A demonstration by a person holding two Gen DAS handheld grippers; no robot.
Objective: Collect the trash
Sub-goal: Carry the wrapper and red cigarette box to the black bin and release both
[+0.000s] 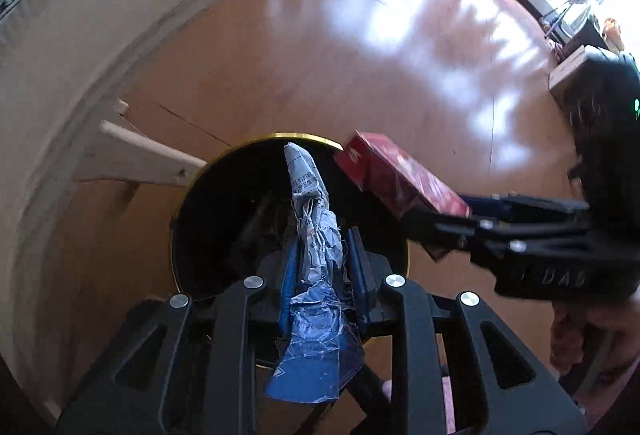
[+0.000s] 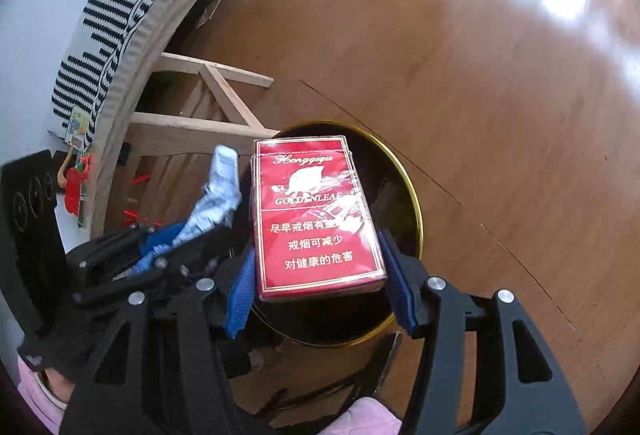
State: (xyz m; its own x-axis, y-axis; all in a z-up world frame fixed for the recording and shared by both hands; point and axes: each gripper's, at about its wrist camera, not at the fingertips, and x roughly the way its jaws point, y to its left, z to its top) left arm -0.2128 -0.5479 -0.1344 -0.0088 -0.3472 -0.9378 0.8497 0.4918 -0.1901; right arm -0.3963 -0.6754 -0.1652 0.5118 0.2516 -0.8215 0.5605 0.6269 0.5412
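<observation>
A round black bin with a gold rim (image 1: 280,136) (image 2: 416,203) stands on the wooden floor below both grippers. My left gripper (image 1: 326,267) is shut on a crumpled blue and white wrapper (image 1: 316,235), held upright over the bin's mouth. My right gripper (image 2: 320,287) is shut on a red cigarette pack (image 2: 316,215) with gold lettering, also above the bin. The left wrist view shows the right gripper (image 1: 436,231) coming in from the right with the red pack (image 1: 396,175). In the right wrist view the left gripper (image 2: 168,239) sits at the left with the wrapper (image 2: 216,195).
A light wooden frame (image 2: 208,103) (image 1: 148,159) under a white-covered piece of furniture (image 1: 60,55) stands close to the bin's left. A black and white patterned cloth (image 2: 112,35) lies on top. Small red bits (image 2: 132,215) lie on the floor. Glossy wooden floor (image 1: 360,55) stretches to the right.
</observation>
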